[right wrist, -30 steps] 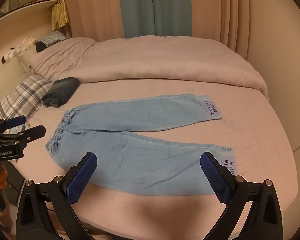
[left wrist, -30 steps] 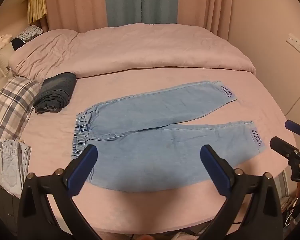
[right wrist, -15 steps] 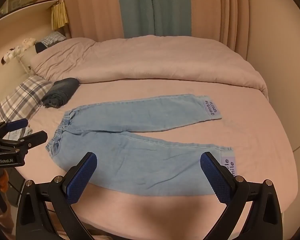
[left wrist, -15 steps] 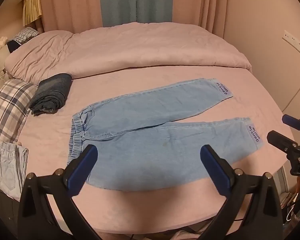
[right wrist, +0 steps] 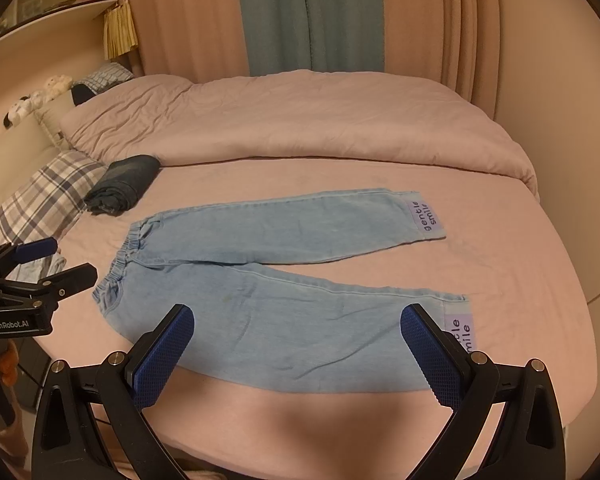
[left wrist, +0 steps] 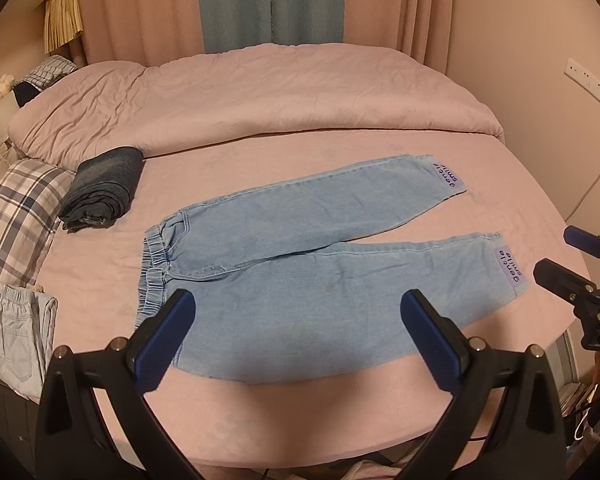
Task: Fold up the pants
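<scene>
A pair of light-blue denim pants (left wrist: pixel 300 276) lies spread flat on the pink sheet of a bed (left wrist: pixel 260 420), waistband to the left and both legs running right, each cuff carrying a lilac "gentle smile" label (right wrist: pixel 426 216). The left gripper (left wrist: pixel 298 344) hovers above the near edge of the bed with its blue-padded fingers (left wrist: pixel 162 344) spread wide and holding nothing; the lower pant leg lies just beyond and between them, and the elastic waistband sits just past the left fingertip. The right gripper (right wrist: pixel 298 356) hangs likewise, fingers (right wrist: pixel 430 360) splayed apart and empty, its right fingertip overlapping the near cuff's label in view, though contact cannot be judged. Each gripper appears at the edge of the other's camera, also parted. Farther left beyond the fingers, a folded dark denim garment (left wrist: pixel 102 188) rests by a plaid pillow (left wrist: pixel 16 216), below a rumpled pink duvet (left wrist: pixel 260 100). A pale garment (left wrist: pixel 20 336) lies at the bed's left edge.
</scene>
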Tool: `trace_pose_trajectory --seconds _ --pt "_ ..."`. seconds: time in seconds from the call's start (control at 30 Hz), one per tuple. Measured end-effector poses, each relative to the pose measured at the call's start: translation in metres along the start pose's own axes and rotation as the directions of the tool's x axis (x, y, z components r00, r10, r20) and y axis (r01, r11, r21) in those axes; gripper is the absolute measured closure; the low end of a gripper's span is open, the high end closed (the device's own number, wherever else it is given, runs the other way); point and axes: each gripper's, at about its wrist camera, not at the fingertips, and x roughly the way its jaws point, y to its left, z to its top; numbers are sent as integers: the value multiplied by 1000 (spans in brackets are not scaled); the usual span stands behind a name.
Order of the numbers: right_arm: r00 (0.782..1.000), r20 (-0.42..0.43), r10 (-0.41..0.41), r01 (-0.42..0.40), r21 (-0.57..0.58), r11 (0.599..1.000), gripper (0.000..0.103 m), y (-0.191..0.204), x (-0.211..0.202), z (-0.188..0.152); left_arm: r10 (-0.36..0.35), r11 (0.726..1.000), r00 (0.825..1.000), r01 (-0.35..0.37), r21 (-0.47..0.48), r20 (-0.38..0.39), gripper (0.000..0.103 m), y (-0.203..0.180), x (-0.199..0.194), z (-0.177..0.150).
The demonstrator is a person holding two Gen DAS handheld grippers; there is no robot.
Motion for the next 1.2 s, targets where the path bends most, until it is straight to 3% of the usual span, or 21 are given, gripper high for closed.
trace_pose_trajectory --seconds 1.2 --pt "1000 0 2 -2 0 1000 0 5 4 -4 -8 1000 1000 8 3 -17 0 -2 4 -2"
